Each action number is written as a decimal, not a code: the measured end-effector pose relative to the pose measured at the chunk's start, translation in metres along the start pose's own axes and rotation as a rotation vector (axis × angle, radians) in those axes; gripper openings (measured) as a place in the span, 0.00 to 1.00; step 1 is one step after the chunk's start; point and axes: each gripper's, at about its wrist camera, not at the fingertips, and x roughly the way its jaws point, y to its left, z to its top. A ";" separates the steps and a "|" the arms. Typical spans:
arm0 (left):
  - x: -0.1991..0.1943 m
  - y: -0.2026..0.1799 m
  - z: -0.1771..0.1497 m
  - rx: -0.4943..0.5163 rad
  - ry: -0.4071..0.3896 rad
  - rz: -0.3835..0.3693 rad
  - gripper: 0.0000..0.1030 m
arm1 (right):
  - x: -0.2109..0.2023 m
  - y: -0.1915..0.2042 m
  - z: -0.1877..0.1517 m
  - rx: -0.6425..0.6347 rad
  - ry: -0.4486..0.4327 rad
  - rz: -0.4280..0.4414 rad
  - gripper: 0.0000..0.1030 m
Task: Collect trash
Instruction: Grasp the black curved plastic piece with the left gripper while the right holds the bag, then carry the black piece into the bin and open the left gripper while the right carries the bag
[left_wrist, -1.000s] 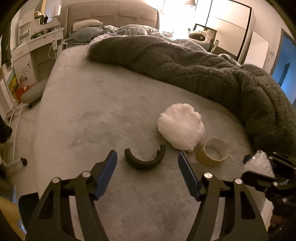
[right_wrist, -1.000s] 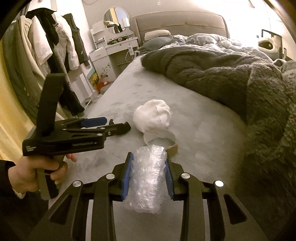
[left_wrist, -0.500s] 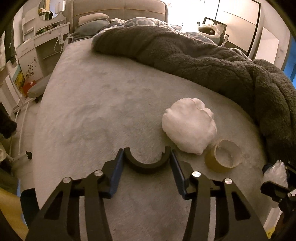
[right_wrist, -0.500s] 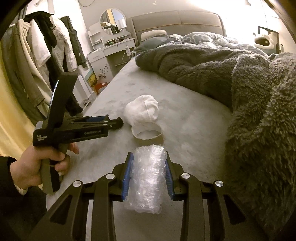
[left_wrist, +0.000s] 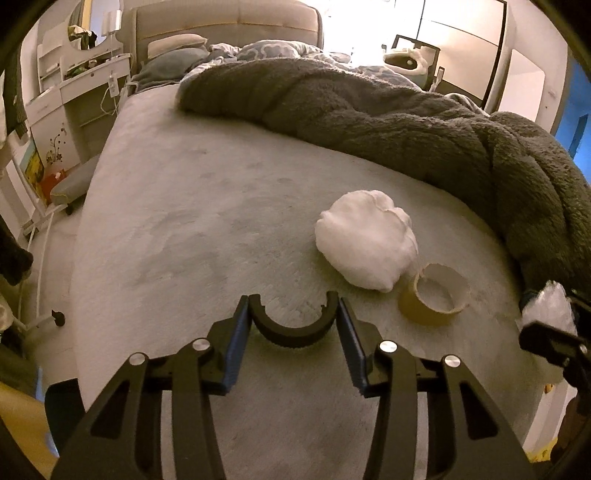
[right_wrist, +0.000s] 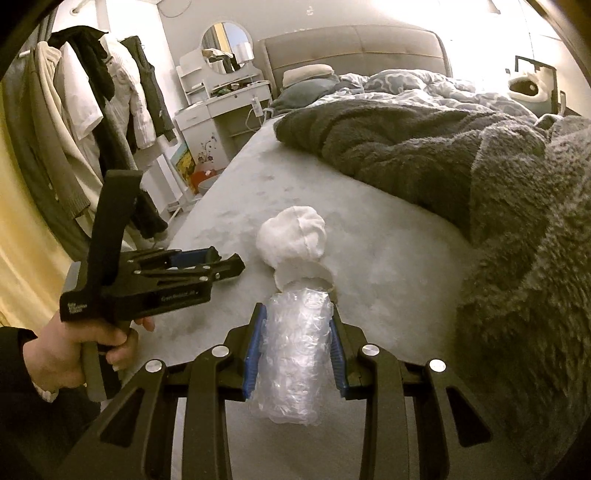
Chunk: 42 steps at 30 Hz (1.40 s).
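My left gripper (left_wrist: 293, 314) is shut on a black curved half-ring piece (left_wrist: 293, 332), holding it by its two ends just above the grey bed sheet (left_wrist: 184, 229). A white crumpled wad (left_wrist: 365, 243) and an empty tape roll core (left_wrist: 436, 295) lie to its right. My right gripper (right_wrist: 297, 314) is shut on a roll of clear bubble wrap (right_wrist: 295, 354). In the right wrist view the left gripper (right_wrist: 207, 266) is on the left, and the white wad (right_wrist: 293, 240) and tape core (right_wrist: 303, 275) lie just beyond the bubble wrap.
A thick dark grey blanket (left_wrist: 406, 122) is heaped along the right and far side of the bed. A white dresser (left_wrist: 74, 99) and hanging clothes (right_wrist: 92, 110) stand left of the bed. The bed's left edge drops to the floor (left_wrist: 40, 258).
My left gripper went from open around the black half-ring to shut on its ends and lifted it slightly. The right gripper kept hold of the bubble wrap and shifted a little.
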 end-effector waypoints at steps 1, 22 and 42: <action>-0.002 0.001 -0.001 0.009 -0.005 -0.001 0.48 | 0.001 0.002 0.001 -0.001 0.001 0.002 0.32; -0.057 0.063 -0.020 -0.002 -0.060 -0.018 0.48 | 0.035 0.079 0.050 -0.048 -0.008 0.068 0.32; -0.090 0.157 -0.058 -0.093 -0.030 0.044 0.48 | 0.094 0.169 0.073 -0.136 0.054 0.124 0.32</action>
